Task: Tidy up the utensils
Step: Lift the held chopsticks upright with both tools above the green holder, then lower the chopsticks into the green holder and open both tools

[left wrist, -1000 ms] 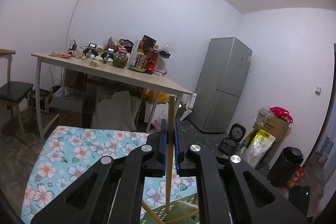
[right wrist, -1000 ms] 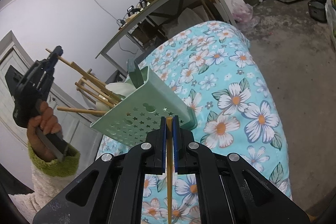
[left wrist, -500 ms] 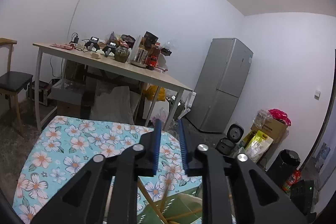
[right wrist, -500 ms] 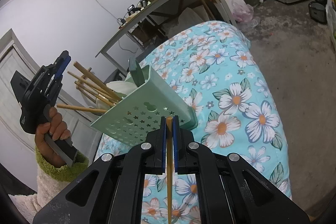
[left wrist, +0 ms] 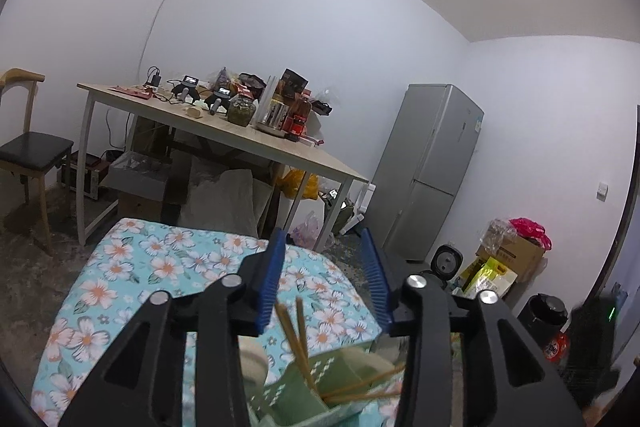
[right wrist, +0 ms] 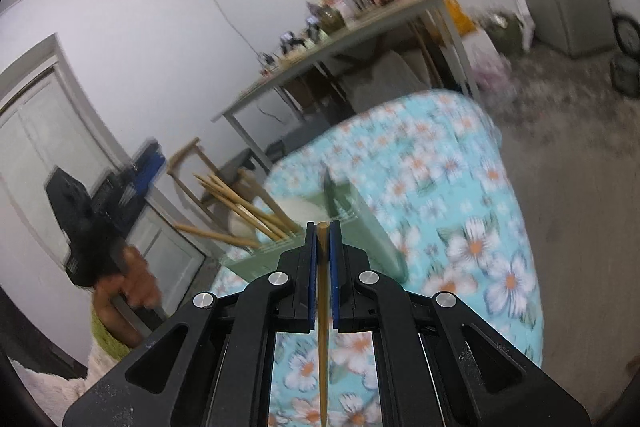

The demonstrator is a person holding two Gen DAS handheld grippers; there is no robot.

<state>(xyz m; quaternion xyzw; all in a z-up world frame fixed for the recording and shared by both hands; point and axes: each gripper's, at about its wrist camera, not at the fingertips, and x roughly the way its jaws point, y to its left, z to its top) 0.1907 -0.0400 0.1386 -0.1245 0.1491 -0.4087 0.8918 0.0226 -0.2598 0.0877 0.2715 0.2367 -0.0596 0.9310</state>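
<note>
Left wrist view: black left gripper (left wrist: 323, 277) with blue ribbed pads, jaws opening and standing apart, nothing between the pads. Below and beyond the fingers sits a pale green perforated plastic utensil holder (left wrist: 340, 383) on a table covered with a turquoise floral cloth (left wrist: 132, 279). Several wooden chopsticks (left wrist: 298, 333) stand tilted in the holder, their tips rising towards the gap between the fingers without touching either pad. Further back stand a long wooden-topped table with white legs (left wrist: 248, 141), cluttered with jars and boxes, a grey two-door refrigerator (left wrist: 434, 171) and a wooden chair with a black seat (left wrist: 32, 147).

Right wrist view, blurred: black right gripper (right wrist: 322, 231) with its blue pads clamped on a single wooden chopstick (right wrist: 322, 327), which runs lengthwise between the fingers and down past the lower edge. The green holder (right wrist: 360, 227) lies just beyond the fingertips, its chopsticks (right wrist: 244, 207) fanning out to the left. At the left, a person's hand (right wrist: 128, 287) in a green-cuffed sleeve grips the other gripper (right wrist: 100, 219), near the holder but apart from it.
</note>
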